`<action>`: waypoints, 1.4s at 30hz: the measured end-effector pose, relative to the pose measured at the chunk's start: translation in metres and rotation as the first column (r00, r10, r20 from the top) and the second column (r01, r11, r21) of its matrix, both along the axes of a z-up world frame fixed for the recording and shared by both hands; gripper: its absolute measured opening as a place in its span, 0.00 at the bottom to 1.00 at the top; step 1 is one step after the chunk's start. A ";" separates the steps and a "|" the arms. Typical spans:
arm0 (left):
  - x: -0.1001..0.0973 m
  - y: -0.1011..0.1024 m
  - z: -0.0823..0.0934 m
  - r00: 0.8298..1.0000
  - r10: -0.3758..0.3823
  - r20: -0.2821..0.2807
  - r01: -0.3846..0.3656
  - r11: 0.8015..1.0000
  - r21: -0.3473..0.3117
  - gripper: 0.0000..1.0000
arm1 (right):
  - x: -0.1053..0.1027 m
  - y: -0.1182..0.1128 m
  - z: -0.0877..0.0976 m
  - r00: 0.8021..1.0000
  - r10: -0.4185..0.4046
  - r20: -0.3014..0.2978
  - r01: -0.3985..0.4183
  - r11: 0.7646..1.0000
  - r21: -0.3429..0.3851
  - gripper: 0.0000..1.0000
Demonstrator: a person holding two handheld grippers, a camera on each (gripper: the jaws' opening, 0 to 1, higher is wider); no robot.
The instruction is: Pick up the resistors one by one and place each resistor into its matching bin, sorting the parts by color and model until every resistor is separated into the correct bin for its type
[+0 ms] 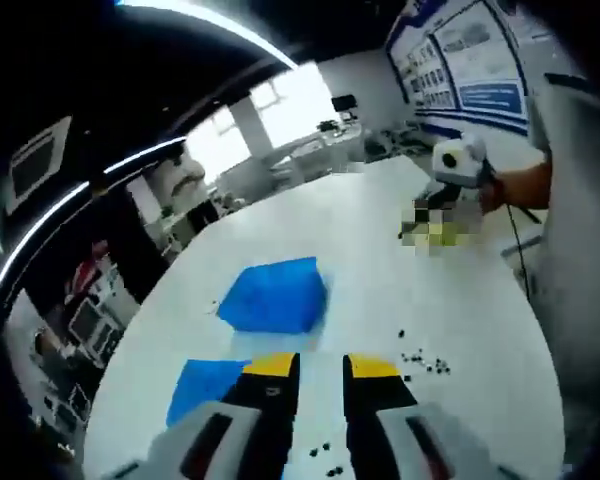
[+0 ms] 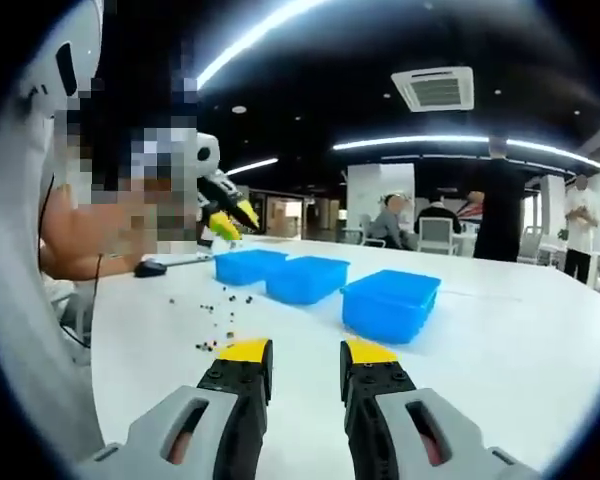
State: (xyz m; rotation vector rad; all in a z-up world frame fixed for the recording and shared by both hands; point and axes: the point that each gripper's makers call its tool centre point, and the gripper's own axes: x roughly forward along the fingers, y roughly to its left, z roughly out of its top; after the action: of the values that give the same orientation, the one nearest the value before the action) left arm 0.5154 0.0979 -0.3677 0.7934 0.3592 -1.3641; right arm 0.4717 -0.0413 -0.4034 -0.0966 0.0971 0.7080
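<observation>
**Both tongs parted and empty over the white table**

Left gripper [image 1: 320, 375] hung just above the white table [image 1: 380, 250], its yellow-tipped jaws parted by a narrow gap with nothing between them. Ahead of it, in the left gripper view, lay two blue bins: one [image 1: 273, 295] straight beyond the tips, another [image 1: 205, 385] closer and off to the side of the left jaw. Small dark resistors [image 1: 425, 362] were scattered on the table beside the right jaw, and a few more [image 1: 325, 455] showed low in the gap between the jaws.

My right gripper [image 2: 307, 355] was held level and low over the same table [image 2: 520, 340], jaws likewise apart and holding nothing. In the right gripper view three blue bins stood in a row ahead: near [image 2: 390, 303], middle [image 2: 305, 278] and far [image 2: 248, 265]. The resistors [image 2: 218, 305] trailed in a loose line from just off the left jaw tip toward the far bin. Beyond them my left gripper [image 2: 230, 218] came into that view, raised above the table and tilted downward.
</observation>
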 end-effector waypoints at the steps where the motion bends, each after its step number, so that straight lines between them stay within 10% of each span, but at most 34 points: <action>1: -0.008 -0.011 -0.006 0.999 -0.038 -0.025 0.039 0.999 0.022 0.21 | 0.000 -0.001 0.000 1.000 -0.003 0.001 0.003 1.000 0.001 0.29; 13: -0.021 -0.060 -0.090 0.976 -0.087 -0.199 0.157 0.916 0.370 0.22 | -0.005 -0.011 -0.001 1.000 -0.024 0.002 0.024 0.999 0.034 0.29; 25: -0.014 -0.052 -0.115 0.974 -0.038 -0.224 0.141 0.874 0.465 0.18 | -0.005 -0.033 -0.007 0.998 -0.061 -0.017 0.062 0.997 0.048 0.29; 36: -0.017 -0.054 -0.113 0.965 -0.053 -0.258 0.162 0.891 0.423 0.07 | -0.007 -0.036 -0.009 0.998 -0.065 -0.021 0.066 0.997 0.034 0.29; 42: -0.031 -0.068 -0.085 0.935 -0.100 -0.340 0.183 0.958 0.223 0.07 | -0.008 -0.033 -0.007 0.998 -0.058 -0.020 0.058 0.998 0.019 0.29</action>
State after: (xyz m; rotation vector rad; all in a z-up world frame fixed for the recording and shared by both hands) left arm 0.4841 0.0298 -0.4524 0.8129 0.7587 -1.6124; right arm 0.4638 -0.0747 -0.4105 -0.0685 0.1111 0.6517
